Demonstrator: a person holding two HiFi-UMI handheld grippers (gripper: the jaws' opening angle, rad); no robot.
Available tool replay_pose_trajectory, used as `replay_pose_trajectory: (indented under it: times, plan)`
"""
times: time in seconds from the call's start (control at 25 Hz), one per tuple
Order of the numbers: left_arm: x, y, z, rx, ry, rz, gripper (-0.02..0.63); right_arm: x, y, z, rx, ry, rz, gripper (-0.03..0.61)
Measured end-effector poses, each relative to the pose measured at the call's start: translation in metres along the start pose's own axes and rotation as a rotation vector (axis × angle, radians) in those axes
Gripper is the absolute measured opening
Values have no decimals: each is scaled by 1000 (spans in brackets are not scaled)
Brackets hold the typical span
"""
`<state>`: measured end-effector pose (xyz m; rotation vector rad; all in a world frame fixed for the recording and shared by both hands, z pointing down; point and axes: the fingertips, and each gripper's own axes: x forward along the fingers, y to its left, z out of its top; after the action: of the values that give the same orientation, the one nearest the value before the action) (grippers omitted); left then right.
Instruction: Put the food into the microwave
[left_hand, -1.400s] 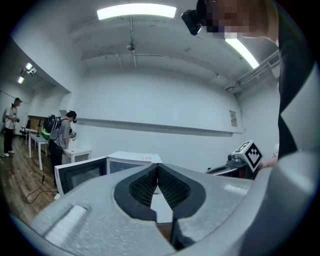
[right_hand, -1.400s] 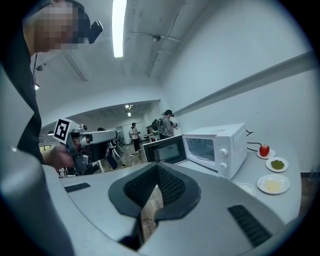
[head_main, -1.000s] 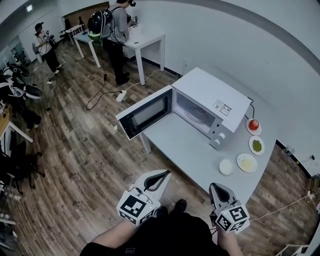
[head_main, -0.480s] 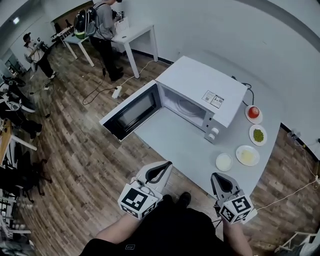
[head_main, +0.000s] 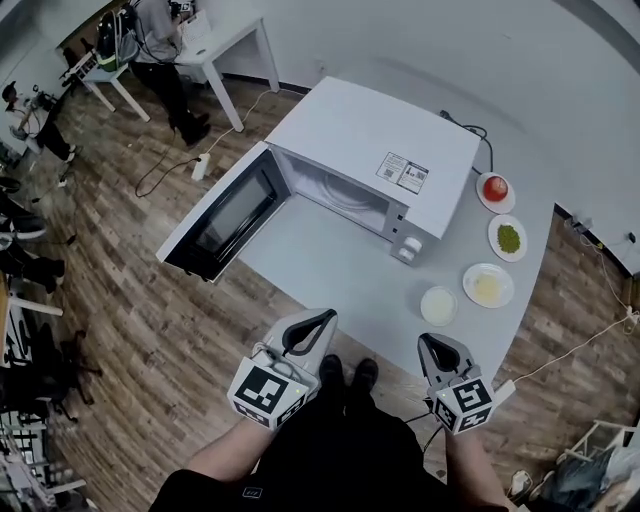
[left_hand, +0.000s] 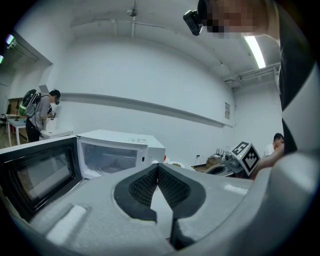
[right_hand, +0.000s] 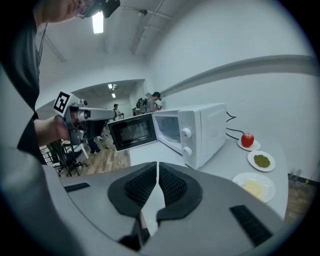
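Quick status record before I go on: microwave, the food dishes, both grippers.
microwave: on the grey table, door swung open, no food seen inside
red fruit: on a small plate right of the microwave, farthest back
green food: on the next plate forward
yellow food: on the plate after that
small white dish: nearest; contents unclear
left gripper: jaws together, empty
right gripper: jaws together, empty, short of the small white dish
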<state>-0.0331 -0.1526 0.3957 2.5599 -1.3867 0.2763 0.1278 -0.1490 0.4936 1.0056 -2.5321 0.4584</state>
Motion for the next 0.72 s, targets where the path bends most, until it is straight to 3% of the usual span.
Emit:
replay_pose_trajectory:
  times: [0.44, 0.72]
  plan:
    - [51, 9, -48, -7, 77, -65, 8, 32, -54, -57, -74, 153, -87, 18]
    - [76, 6, -66, -33, 82, -121, 8, 52, -70, -86, -143, 263, -98, 71]
